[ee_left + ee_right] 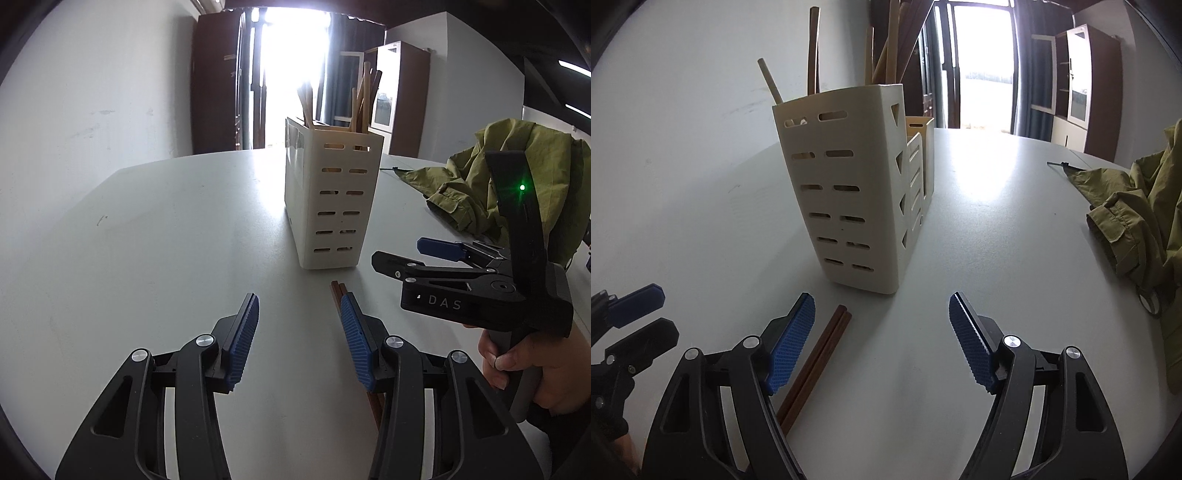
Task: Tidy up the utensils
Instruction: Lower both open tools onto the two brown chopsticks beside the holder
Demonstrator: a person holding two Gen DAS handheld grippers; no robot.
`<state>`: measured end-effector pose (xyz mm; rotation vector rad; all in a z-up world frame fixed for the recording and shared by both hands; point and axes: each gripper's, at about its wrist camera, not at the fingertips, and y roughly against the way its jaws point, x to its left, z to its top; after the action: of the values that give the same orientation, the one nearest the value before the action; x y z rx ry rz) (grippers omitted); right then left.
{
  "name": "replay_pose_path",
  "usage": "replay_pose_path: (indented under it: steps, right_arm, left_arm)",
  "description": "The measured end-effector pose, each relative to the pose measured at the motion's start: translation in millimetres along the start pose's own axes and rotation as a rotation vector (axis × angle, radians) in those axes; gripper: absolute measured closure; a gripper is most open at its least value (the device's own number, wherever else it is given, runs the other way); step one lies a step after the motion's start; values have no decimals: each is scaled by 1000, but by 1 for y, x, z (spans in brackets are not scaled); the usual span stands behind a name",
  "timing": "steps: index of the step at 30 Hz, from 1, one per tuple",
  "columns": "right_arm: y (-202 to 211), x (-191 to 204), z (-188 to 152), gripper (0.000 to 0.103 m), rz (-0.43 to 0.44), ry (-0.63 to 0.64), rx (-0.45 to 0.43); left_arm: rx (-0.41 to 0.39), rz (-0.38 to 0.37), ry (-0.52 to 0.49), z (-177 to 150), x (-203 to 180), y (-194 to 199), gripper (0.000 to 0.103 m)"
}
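A pair of dark brown chopsticks point(820, 358) lies on the white table point(997, 258), just in front of a cream slotted utensil holder point(849, 184). Several pale wooden sticks stand upright in the holder point(332, 199). My right gripper point(882, 297) is open above the table; the chopsticks lie between its fingers, close to the left pad, with neither pad pressing on them. My left gripper point(300, 299) is open with nothing between its fingers. The chopsticks point(338, 291) run beside and under its right finger. Each gripper shows in the other's view, the right gripper point(402, 254) and the left gripper point(661, 314).
A crumpled olive-green jacket point(1145, 214) lies on the table at the right, also seen as the jacket point(517, 166). A hand point(524, 369) grips the right gripper's handle. A small black strap point(1058, 164) lies near the far edge. Brown cupboards and a bright doorway stand behind.
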<state>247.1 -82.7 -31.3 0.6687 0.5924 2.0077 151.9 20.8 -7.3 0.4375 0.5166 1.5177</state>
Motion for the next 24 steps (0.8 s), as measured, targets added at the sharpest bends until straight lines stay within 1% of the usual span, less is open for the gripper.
replay_pose_path:
  steps: [13, 21, 24]
  right_arm:
    - [-30, 10, -13, 28, -6, 8, 142]
    - [-44, 2, -14, 28, -29, -3, 196]
    - [-46, 4, -14, 28, -33, 3, 204]
  left_arm:
    - [0, 4, 1, -1, 6, 2, 57]
    - [-3, 5, 15, 1, 14, 6, 57]
    - [-4, 2, 17, 1, 15, 7, 57]
